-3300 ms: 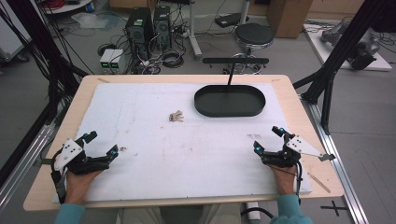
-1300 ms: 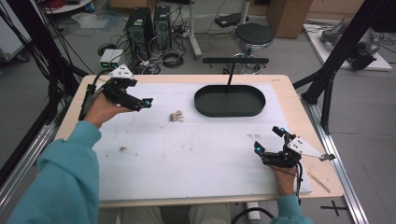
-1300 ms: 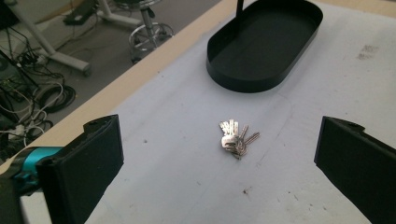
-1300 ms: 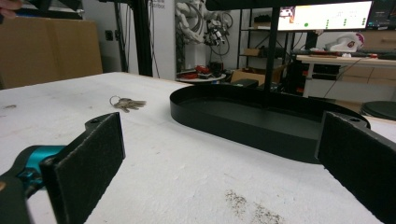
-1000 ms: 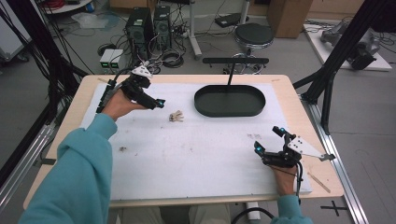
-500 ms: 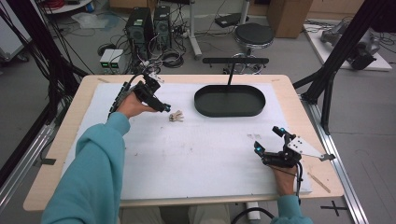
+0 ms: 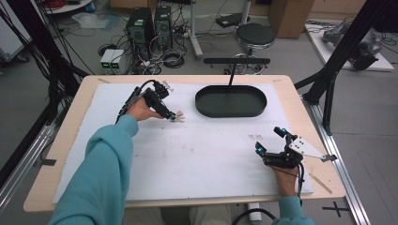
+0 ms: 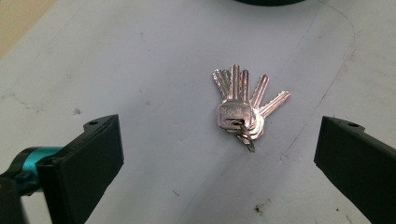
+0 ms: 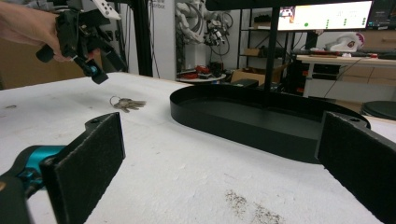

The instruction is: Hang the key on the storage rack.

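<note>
Now left gripper (image 8: 219,158) hovers over keys (image 8: 243,105), fingers spread wide, holding nothing; right gripper (image 7: 271,141) rests on bench (image 7: 65,140), fingers apart, nothing held.

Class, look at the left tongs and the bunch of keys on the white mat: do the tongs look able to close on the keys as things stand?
Probably yes. The left tongs hang open right over the keys, which lie flat and alone on the white mat between the jaws, with nothing in the way. The black tray sits well aside.
</note>
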A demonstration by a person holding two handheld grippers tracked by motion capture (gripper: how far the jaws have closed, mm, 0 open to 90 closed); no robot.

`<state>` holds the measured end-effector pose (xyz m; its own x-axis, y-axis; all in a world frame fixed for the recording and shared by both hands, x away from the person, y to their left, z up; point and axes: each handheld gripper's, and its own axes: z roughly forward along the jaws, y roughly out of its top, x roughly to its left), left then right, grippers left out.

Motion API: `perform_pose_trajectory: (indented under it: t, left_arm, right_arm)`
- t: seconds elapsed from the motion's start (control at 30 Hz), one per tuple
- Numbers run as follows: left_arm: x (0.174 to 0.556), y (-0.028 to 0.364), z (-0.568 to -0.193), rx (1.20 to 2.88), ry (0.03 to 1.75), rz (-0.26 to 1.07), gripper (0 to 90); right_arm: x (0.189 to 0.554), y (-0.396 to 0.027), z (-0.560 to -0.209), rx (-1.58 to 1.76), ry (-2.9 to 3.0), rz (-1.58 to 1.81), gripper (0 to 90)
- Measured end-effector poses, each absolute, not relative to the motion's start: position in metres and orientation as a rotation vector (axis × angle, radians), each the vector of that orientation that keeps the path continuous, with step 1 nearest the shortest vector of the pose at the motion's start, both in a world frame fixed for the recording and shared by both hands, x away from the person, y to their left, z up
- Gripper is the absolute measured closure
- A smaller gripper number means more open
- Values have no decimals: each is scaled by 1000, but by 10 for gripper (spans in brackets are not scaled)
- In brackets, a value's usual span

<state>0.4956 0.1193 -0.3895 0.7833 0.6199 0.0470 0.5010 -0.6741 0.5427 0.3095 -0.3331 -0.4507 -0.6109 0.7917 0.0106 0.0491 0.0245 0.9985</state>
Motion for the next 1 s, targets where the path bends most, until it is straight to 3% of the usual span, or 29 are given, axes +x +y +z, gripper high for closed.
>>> perform_pose_trajectory:
  t: [0.53, 0.57, 0.6, 0.77, 1.0]
  left_arm:
    - [498, 110, -407, 2552, 844, 271, 37]
    - [498, 110, -407, 2554, 842, 267, 47]
    - [498, 110, -408, 2551, 844, 266, 119]
    - [499, 109, -410, 2567, 843, 268, 129]
    - [498, 108, -410, 2583, 829, 268, 246]
  right_arm:
    - [310, -333, -451, 858, 1721, 1643, 6]
    - [310, -333, -451, 857, 1722, 1643, 6]
    - [310, -333, -451, 857, 1721, 1643, 6]
    - [310, -333, -451, 857, 1723, 1644, 6]
    - [310, -333, -451, 861, 1721, 1645, 6]
